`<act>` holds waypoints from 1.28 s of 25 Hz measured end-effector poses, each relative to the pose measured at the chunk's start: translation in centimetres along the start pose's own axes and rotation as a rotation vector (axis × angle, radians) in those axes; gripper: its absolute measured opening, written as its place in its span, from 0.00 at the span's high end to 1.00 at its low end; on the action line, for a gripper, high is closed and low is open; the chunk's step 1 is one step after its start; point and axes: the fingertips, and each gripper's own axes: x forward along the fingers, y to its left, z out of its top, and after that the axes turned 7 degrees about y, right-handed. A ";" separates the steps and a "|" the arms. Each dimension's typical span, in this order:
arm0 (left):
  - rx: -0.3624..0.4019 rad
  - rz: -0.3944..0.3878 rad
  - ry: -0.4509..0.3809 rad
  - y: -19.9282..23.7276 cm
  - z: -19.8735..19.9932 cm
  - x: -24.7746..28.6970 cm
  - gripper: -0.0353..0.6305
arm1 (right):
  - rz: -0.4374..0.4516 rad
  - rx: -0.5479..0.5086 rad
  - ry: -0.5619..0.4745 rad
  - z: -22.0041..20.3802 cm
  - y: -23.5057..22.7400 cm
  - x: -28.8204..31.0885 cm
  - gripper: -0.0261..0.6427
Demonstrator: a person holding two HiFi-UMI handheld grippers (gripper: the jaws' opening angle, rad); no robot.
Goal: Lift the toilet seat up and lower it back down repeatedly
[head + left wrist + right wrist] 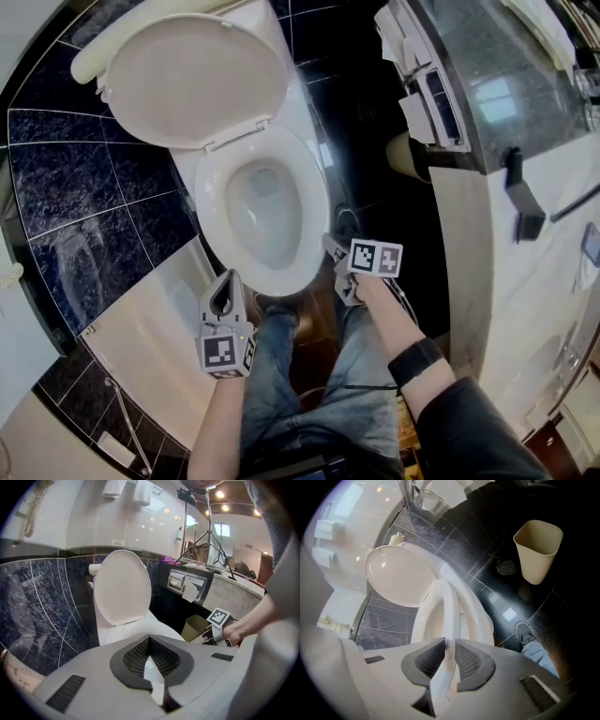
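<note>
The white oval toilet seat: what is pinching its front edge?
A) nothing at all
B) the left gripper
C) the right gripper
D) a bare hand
C: in the right gripper view the rim of the white oval toilet seat sits between the dark pads of the right gripper, which press on it; the left gripper holds nothing.

1. The front edge of the toilet seat (450,616) vanishes between the pads of the right hand-held gripper (450,644), behind its body.
2. The left hand-held gripper (149,639) covers the front of the toilet bowl (131,631).
3. In the head view the waste bin (408,155) is partly hidden under the bench (506,56).
</note>
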 end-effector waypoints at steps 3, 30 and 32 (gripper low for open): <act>-0.035 0.025 0.038 0.1 -1.9 -2.1 0.95 | -0.004 -0.017 0.015 0.4 1.5 -1.5 0.85; -0.234 -0.021 0.124 -4.7 -6.2 -0.3 0.95 | 0.048 -0.144 0.002 4.8 11.1 -7.4 0.86; -0.247 -0.006 0.105 -4.1 -4.5 -0.8 0.95 | 0.054 -0.175 -0.004 5.5 12.3 -7.9 0.88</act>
